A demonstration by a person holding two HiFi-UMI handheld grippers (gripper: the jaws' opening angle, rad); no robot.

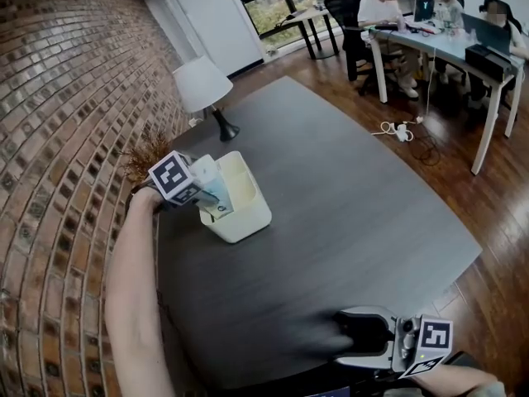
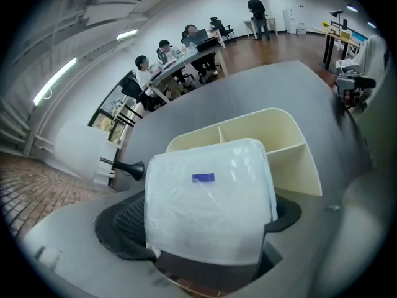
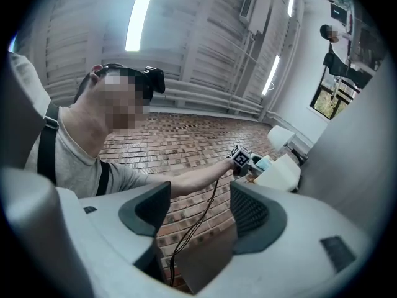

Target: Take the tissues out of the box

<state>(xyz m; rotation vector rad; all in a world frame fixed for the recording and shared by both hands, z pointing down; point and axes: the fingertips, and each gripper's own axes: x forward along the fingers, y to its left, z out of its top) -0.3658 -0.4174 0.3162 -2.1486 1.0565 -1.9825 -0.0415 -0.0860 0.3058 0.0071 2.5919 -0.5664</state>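
A cream box (image 1: 248, 215) with a divider stands on the dark table's left part. My left gripper (image 1: 210, 193) hovers at the box's left rim, shut on a plastic-wrapped tissue pack (image 1: 212, 190). In the left gripper view the pack (image 2: 211, 203), white with a small blue sticker, fills the space between the two pads, with the box (image 2: 291, 138) and its compartments just behind it. My right gripper (image 1: 347, 337) rests low at the table's near edge, far from the box. There it stands open (image 3: 198, 203) with nothing between its fingers.
A white table lamp (image 1: 202, 85) and a dried plant (image 1: 149, 155) stand behind the box near the brick wall (image 1: 58, 139). The dark table (image 1: 331, 188) stretches right. Several people sit at a long desk (image 1: 438, 40) far right; a power strip (image 1: 401, 129) lies on the floor.
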